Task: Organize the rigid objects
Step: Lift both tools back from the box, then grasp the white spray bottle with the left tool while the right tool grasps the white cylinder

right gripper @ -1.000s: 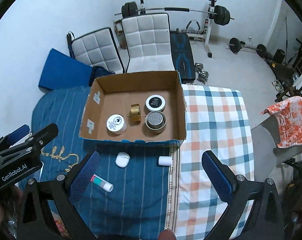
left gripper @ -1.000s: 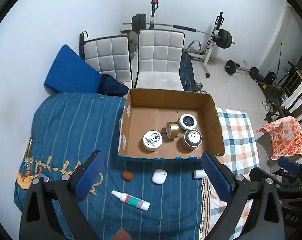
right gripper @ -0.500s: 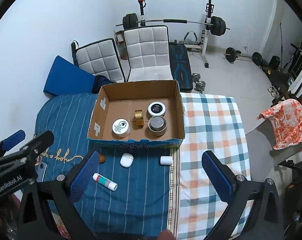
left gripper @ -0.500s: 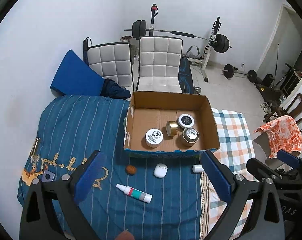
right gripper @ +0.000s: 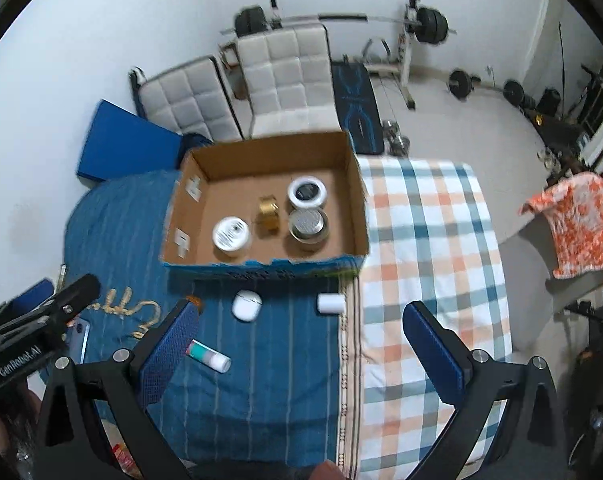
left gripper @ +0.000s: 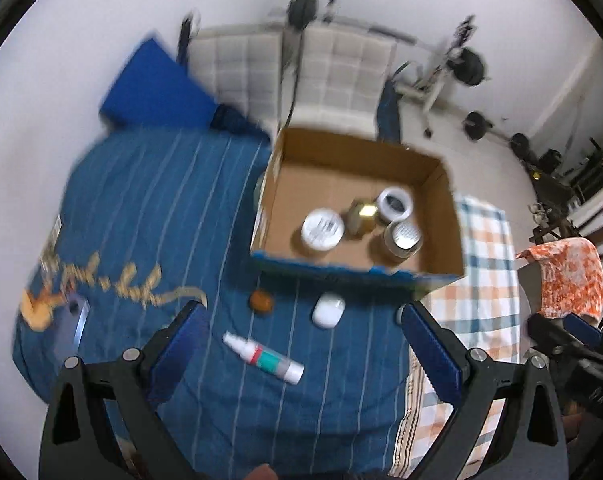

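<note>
Bedspread (left gripper: 149, 208) now nearer as both grippers, wide open and empty, descend.

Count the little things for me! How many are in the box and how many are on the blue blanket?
In the cardboard box: 4 (white jar, gold roll, black-topped jar, silver-topped jar)
On the blue blanket: 4 (earbud case, small white tube, spray bottle, brown ball)
Total: 8

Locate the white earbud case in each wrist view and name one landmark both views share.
Left wrist: white earbud case lies right of centre on the blue blanket, before the box.
Right wrist: white earbud case sits left of centre.
Shared landmark: cardboard box.
</note>
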